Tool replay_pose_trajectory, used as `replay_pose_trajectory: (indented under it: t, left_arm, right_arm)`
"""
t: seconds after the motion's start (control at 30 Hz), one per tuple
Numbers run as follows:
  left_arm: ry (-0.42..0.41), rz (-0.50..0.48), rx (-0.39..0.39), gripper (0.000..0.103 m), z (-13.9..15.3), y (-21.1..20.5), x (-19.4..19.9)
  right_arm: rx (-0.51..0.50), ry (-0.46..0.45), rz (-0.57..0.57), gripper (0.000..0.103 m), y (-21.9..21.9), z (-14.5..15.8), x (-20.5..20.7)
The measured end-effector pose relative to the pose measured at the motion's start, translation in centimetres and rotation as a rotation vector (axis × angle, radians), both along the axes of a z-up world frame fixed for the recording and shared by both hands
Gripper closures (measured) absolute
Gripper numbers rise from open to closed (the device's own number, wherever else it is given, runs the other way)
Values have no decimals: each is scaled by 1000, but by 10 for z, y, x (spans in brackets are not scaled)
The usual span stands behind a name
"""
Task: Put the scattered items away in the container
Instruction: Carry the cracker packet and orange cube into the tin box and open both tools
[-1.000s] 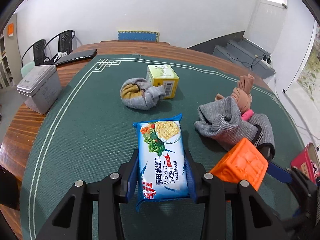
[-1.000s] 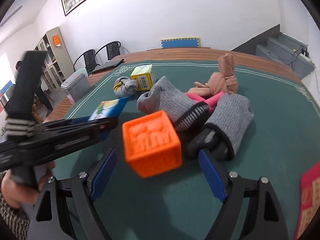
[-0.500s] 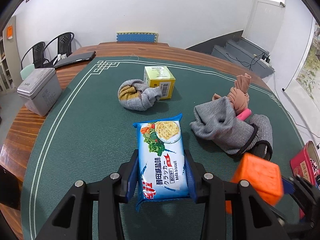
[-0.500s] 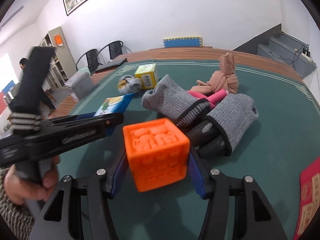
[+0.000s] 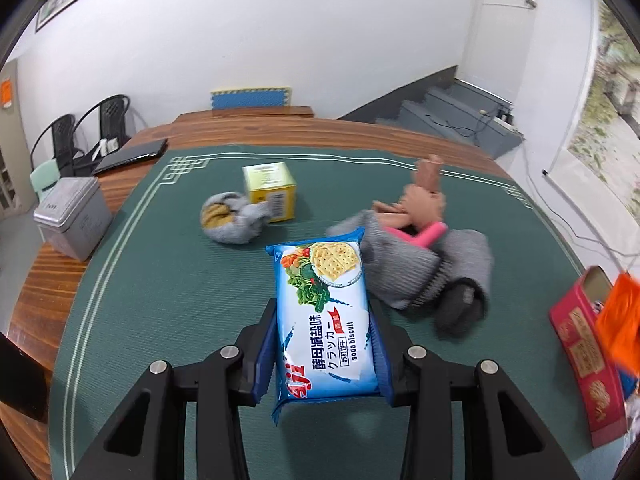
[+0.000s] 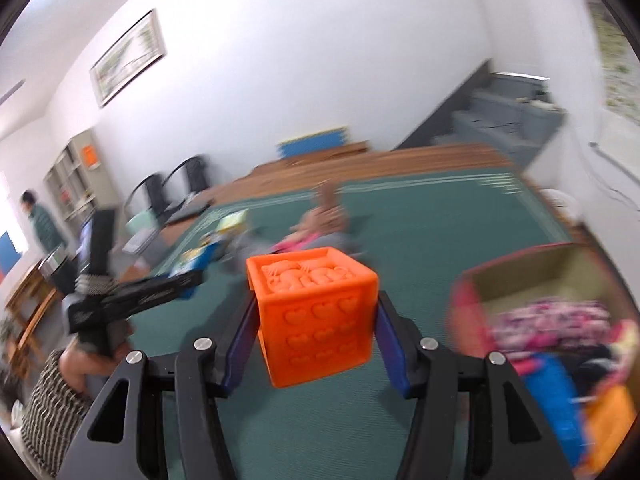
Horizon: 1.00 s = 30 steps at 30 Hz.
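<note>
Right wrist: jaws tight on orange cube [image 6: 314, 312].

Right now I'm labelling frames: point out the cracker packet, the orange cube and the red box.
cracker packet [image 5: 326, 312], left wrist view, middle of wrapper.
orange cube [image 6: 316, 324], right wrist view, heart-patterned front face.
red box [image 5: 580, 356], left wrist view, outer side wall.

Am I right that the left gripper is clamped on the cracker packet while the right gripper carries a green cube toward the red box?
Not quite: the cube is orange, not green, as the right wrist view shows. The rest holds: the left gripper is clamped on the cracker packet, and the right gripper carries the cube near the red box.
</note>
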State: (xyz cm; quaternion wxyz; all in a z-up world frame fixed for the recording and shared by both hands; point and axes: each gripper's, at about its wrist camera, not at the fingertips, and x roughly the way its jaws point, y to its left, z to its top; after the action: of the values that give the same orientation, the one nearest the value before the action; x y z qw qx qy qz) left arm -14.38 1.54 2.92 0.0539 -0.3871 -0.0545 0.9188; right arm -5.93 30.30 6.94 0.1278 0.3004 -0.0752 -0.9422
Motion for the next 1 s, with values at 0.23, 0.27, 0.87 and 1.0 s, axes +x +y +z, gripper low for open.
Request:
replay_pose_trajectory:
  t: [0.23, 0.27, 0.87, 1.0]
  left_arm:
    - [0, -105, -12, 60, 7, 49, 17]
    - [0, -118, -14, 60, 8, 56, 19]
    - [-14, -307, 2, 60, 20, 181, 33]
    - [-22, -338, 30, 60, 24, 203, 33]
  right_arm:
    - [24, -28, -258, 43, 95, 13, -6]
    - [27, -43, -277, 43, 105, 11, -10]
    - [18, -176, -329, 43, 174, -23, -49]
    - [42, -202, -333, 40, 175, -24, -52]
